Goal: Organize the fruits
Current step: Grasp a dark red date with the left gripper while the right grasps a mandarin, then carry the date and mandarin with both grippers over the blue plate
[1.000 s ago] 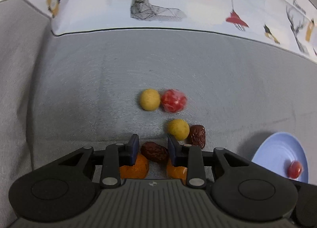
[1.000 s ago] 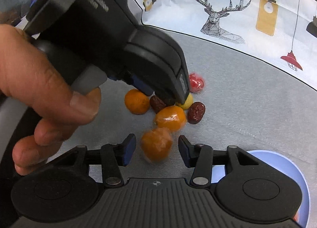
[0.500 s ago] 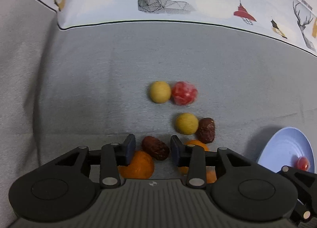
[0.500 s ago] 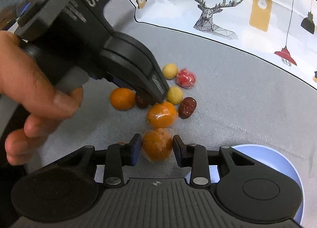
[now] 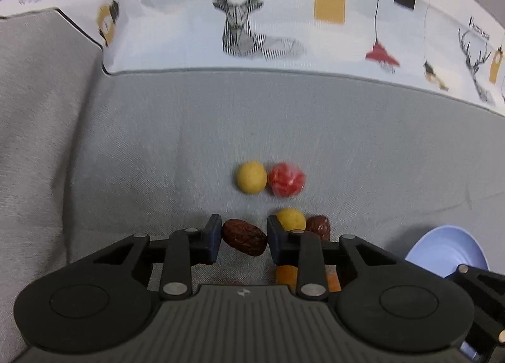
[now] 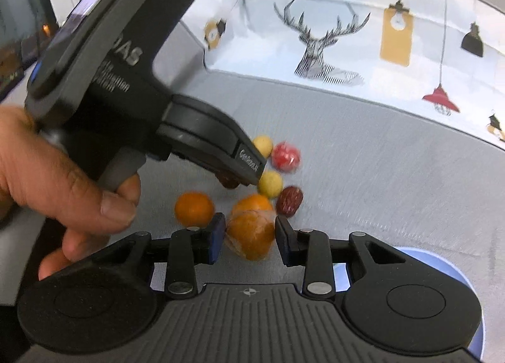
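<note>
My left gripper [image 5: 242,238] is shut on a dark red date [image 5: 244,237] and holds it just above the grey cloth. My right gripper [image 6: 251,238] is shut on a wrapped orange fruit [image 6: 251,235]. On the cloth lie a yellow ball fruit [image 5: 251,177], a red wrapped fruit [image 5: 288,179], a second yellow fruit [image 5: 291,219] and a second date [image 5: 318,226]. In the right wrist view an orange fruit [image 6: 194,208] lies to the left and another orange fruit [image 6: 251,202] lies behind the held one. The left gripper's body [image 6: 132,85] covers the left of that view.
A light blue plate [image 5: 446,251] sits at the right on the cloth, also at the lower right of the right wrist view [image 6: 442,265]. A printed deer-pattern cloth [image 5: 252,21] lies beyond the grey one. A grey fold rises at the left [image 5: 38,126].
My left gripper has closed on the date and lifted it a little. My right gripper has closed on the wrapped orange fruit and raised it.
</note>
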Motion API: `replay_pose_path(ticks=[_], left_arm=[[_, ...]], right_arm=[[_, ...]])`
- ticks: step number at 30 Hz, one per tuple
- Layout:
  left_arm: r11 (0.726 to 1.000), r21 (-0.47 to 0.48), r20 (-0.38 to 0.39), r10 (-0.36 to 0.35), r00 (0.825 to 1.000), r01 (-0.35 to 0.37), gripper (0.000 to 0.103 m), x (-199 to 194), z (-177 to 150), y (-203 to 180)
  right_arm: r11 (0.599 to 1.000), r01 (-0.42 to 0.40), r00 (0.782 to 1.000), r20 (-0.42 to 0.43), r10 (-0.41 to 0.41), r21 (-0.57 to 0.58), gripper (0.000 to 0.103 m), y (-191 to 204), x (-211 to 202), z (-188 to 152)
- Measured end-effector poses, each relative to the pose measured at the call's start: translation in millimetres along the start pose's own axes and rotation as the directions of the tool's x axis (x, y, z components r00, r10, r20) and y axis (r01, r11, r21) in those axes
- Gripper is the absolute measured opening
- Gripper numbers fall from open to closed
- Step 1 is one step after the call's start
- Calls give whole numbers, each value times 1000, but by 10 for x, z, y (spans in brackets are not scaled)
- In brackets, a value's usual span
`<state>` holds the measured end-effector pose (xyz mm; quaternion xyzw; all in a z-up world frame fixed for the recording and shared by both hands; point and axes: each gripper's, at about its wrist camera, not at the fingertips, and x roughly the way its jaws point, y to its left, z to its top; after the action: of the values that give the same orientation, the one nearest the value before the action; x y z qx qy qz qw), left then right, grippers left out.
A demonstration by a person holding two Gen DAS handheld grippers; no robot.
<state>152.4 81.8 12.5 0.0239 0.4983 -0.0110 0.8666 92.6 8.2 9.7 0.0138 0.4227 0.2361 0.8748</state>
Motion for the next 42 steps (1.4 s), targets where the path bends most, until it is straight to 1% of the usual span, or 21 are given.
replay_pose_path(ticks=[4,6,9,11,14,16,18,20,22,25,27,31,35,37,39,42], left_arm=[[999,-32,82,-19,996,22,34,-257,-79,4],[997,-60,148,-32,988,42,34,-438,-104,35],[995,-77,210,-53,976,70,34,-656,-164,41],[994,-65,238,-73,968,91,34,-781,-222,-11],[993,-22,285,-108,952,119,34,-992,-349,-156],[990,16,302,-137,944,139,34,-1096,-446,-281],[987,53,303,-159,940,150,34,-1161,-531,-407],[984,90,295,-176,939,157,34,-1181,-629,-537],[980,127,277,-183,943,153,34,-1146,-709,-658],[976,176,244,-172,954,130,34,-1042,-758,-796],[974,188,231,-171,958,128,34,-978,-768,-832],[976,167,223,-179,958,143,34,-910,-744,-786],[975,153,228,-194,954,162,34,-913,-718,-761],[970,163,232,-216,948,181,34,-928,-721,-781],[960,195,231,-246,941,202,34,-946,-740,-836],[928,277,192,-309,931,251,34,-941,-810,-973]], right_arm=[[1000,23,998,58,-23,-9,36,-19,-189,-4],[999,54,996,74,-54,0,36,-57,-320,17],[994,111,988,104,-113,24,36,-143,-575,50],[991,130,982,130,-135,42,36,-239,-770,31],[985,160,973,160,-169,71,36,-364,-996,-93],[978,174,968,163,-191,113,36,-473,-1061,-208],[968,191,969,125,-212,163,35,-629,-1093,-292],[962,205,963,138,-231,178,35,-721,-1213,-320],[956,230,957,137,-256,181,35,-796,-1281,-373],[944,251,950,133,-283,216,35,-949,-1357,-453],[936,260,946,134,-296,236,35,-1032,-1393,-491],[924,272,940,133,-315,269,36,-1177,-1431,-511],[920,270,938,140,-318,283,35,-1247,-1457,-517],[923,268,938,141,-315,277,35,-1260,-1454,-514],[924,268,940,138,-313,271,35,-1263,-1435,-514],[928,266,942,132,-308,262,35,-1257,-1403,-518]])
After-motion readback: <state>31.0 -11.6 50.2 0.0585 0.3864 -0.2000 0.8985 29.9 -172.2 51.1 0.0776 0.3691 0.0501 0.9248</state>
